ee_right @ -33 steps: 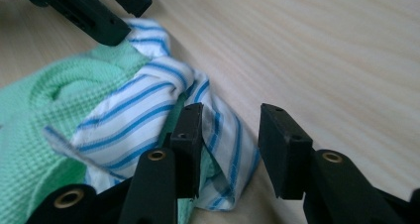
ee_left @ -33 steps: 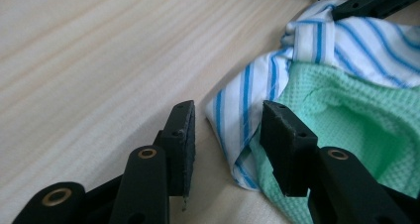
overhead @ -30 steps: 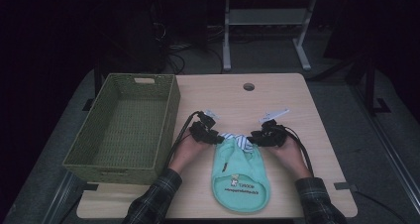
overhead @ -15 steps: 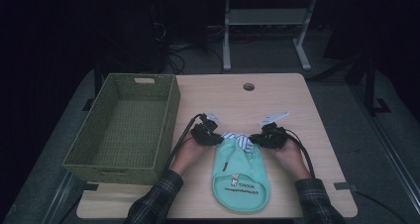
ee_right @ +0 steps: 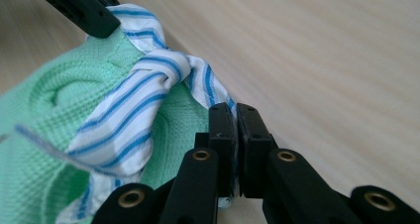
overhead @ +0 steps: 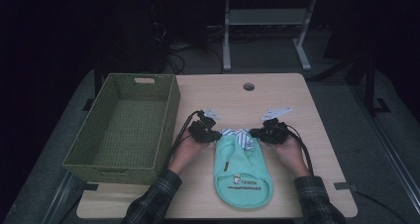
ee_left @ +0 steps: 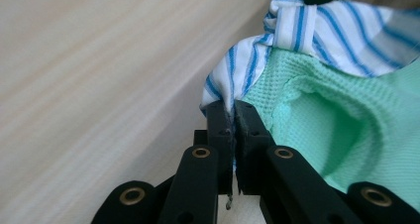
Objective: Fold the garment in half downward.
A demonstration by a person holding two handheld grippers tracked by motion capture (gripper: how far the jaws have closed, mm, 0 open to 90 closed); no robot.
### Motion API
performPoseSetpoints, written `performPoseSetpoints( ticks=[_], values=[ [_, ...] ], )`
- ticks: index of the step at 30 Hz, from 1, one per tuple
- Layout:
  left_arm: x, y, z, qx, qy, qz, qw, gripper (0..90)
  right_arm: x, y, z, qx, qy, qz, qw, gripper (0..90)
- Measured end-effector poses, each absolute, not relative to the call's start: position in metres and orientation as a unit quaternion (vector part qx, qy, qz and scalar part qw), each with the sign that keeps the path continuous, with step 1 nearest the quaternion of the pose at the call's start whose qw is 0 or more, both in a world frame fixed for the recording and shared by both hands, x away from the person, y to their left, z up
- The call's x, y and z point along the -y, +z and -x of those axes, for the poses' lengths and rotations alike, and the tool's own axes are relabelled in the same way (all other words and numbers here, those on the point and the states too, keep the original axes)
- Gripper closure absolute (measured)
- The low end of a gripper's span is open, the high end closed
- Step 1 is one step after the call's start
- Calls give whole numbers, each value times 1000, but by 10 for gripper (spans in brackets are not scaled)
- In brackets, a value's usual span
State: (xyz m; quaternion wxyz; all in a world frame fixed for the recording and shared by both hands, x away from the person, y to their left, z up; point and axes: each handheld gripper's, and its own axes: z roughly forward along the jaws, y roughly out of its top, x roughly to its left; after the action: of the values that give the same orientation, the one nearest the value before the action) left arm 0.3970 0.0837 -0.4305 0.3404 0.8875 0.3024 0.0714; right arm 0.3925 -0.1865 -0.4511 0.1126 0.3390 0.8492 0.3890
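Near the front edge of the wooden bench (overhead: pixel 297 92) lies a small mint-green garment (overhead: pixel 242 167) with a blue-and-white striped collar (overhead: pixel 238 135), collar end away from the person. Left tongs (overhead: pixel 216 134) have just been closing and now pinch the collar's left corner; right tongs (overhead: pixel 255 133) have likewise just been closing and clamp its right corner, fabric caught between the black jaws in each gripper view. Left of the garment, well apart, stands a green woven basket (overhead: pixel 168 105). Plaid sleeves (overhead: pixel 151 204) enter from below.
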Motion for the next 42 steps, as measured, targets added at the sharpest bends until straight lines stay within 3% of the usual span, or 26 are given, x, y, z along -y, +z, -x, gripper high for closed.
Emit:
performPoseSetpoints(
  ticks=[18,29,42],
  values=[
    [-92,-367,-385,-278,154,-862,395,866,187,-382,-387,-832,434,-294,181,865],
    [-93,-349,-380,-265,185,-852,412,865,188,-363,-381,-819,454,-278,213,865],
    [-87,-386,-356,-226,183,-874,389,861,190,-409,-356,-821,454,-281,202,863]
  ],
)
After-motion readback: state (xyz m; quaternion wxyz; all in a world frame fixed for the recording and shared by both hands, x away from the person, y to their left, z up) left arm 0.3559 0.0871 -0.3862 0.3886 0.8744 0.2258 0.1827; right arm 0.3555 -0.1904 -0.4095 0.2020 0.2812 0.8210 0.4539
